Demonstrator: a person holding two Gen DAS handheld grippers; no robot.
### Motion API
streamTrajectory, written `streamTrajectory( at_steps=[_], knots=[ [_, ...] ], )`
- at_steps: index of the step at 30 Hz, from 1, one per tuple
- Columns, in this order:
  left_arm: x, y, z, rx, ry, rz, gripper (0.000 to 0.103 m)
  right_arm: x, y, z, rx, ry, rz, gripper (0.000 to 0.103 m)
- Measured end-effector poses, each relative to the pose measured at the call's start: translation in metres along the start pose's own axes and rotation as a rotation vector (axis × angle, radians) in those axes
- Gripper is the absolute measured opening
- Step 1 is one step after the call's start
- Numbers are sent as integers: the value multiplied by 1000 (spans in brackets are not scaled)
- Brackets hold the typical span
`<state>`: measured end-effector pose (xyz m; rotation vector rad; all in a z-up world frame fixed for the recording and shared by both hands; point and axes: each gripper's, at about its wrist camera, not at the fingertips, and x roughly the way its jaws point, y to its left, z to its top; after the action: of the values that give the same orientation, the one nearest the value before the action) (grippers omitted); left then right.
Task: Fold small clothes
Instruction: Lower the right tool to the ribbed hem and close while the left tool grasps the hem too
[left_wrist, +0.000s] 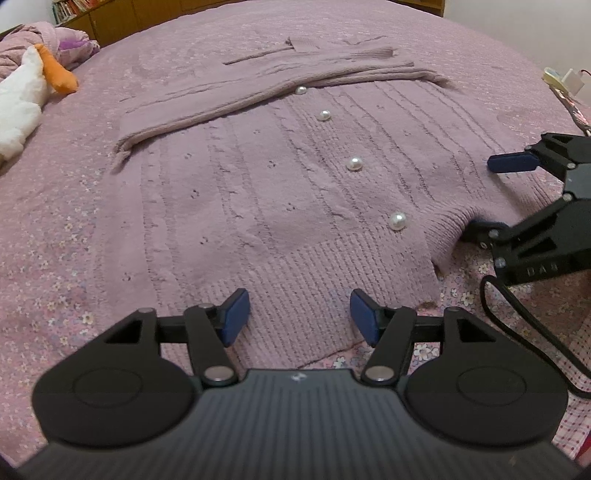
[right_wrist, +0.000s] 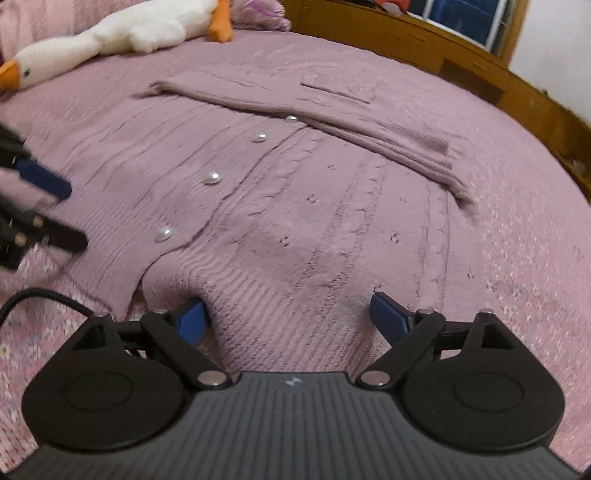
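Observation:
A mauve knit cardigan (left_wrist: 258, 192) with pearl buttons (left_wrist: 354, 163) lies flat on the bed, both sleeves (left_wrist: 295, 79) folded across its upper part. My left gripper (left_wrist: 300, 318) hovers open over the ribbed hem (left_wrist: 295, 280), its blue pads apart and not pressing the fabric. At the right edge my right gripper (left_wrist: 484, 194) stands wide open, one finger above the hem's corner and one under it. In the right wrist view the cardigan (right_wrist: 332, 192) spreads ahead, and the right gripper (right_wrist: 290, 319) straddles a raised bunch of hem. The left gripper (right_wrist: 59, 208) shows blurred at the left.
A pink floral bedspread (left_wrist: 55, 240) covers the bed. A white plush goose (right_wrist: 110, 33) with an orange beak lies by the pillows at the far side. A wooden frame (right_wrist: 480, 74) runs behind the bed. A black cable (left_wrist: 517, 325) trails from the right gripper.

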<state>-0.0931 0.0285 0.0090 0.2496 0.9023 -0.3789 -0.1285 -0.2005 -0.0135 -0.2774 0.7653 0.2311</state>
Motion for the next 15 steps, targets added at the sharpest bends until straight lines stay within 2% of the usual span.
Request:
streamTrajectory(
  at_steps=[4,8,15],
  knots=[
    [0,-4,0,23,0,-32,72,3,-4,0,32,7,15,92],
    [-1,-13,-1,81,3,-83,72,3,-7,2,69,-12,3,92],
    [6,-24,-1,150,14,-42,72,0,-18,11,167,-62,-24,92]
  ],
)
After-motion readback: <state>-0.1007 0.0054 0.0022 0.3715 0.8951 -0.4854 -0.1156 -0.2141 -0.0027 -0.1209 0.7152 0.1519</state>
